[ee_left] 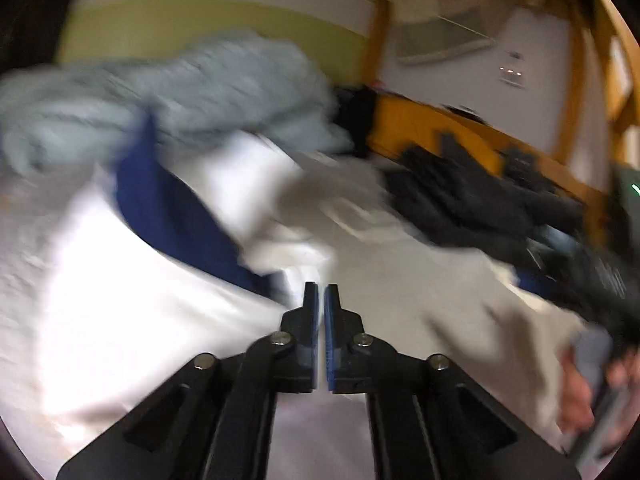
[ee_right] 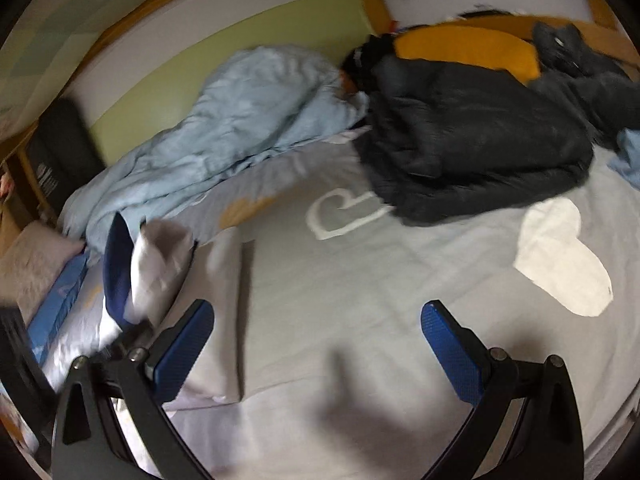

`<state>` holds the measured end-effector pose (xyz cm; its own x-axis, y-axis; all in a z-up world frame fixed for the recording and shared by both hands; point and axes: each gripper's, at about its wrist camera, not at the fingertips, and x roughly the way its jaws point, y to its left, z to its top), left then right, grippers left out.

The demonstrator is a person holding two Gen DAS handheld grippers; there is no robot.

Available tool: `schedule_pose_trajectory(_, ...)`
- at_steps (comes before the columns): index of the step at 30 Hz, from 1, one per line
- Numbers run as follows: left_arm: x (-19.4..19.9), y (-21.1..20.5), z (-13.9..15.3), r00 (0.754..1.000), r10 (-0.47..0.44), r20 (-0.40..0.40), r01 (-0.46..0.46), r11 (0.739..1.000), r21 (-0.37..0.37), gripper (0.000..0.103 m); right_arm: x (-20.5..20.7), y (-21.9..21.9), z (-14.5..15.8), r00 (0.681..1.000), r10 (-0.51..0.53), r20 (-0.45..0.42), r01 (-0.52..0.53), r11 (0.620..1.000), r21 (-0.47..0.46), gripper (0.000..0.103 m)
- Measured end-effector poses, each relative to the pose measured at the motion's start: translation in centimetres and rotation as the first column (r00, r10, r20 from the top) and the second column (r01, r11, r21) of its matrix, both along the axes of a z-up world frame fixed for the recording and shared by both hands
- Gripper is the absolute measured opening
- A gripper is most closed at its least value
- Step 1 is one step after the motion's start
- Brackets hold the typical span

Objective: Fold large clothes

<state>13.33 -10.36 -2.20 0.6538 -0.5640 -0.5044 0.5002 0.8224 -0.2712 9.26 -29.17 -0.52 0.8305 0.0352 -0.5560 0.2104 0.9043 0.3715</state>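
On a bed spread with a grey sheet, the left gripper had its blue-padded jaws pressed together; whether a thin edge of cloth sat between them could not be told through the blur. Just ahead of it and to the left lay a white garment with a dark blue panel, rumpled on the sheet. The right wrist view showed the same white-and-blue garment bunched at the left edge of the bed, just beside the left finger of the right gripper, whose jaws stood wide apart and empty above bare sheet. A pale blue quilt was heaped along the green-and-white wall, and a dark padded jacket lay near an orange cushion at the far side. A person's hand showed at the lower right of the left view.
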Motion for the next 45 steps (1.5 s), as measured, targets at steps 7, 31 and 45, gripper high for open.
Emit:
schedule_pose_trajectory(7,-4.6,-5.1,-2.0,0.99,-0.074,0.119,0.041,0.966,0.255,0.0,0.8,-0.9,-0.9,0.999,0.009,-0.046,-0.007,0.998,0.06,0.103)
schedule_pose_trajectory(31,-4.5,14.2,5.6,0.911,0.359,0.202,-0.384,0.917,0.104,0.023,0.5,9.4,5.3,0.919,0.357,0.165,-0.346,0.934,-0.092,0.069)
schedule_pose_trajectory(45,-3.0,20.8,3.5,0.885,0.414,0.213,-0.442,0.891,0.105,0.026,10.2,21.8,5.0,0.818,0.574,-0.041,-0.572,0.802,-0.173,0.038)
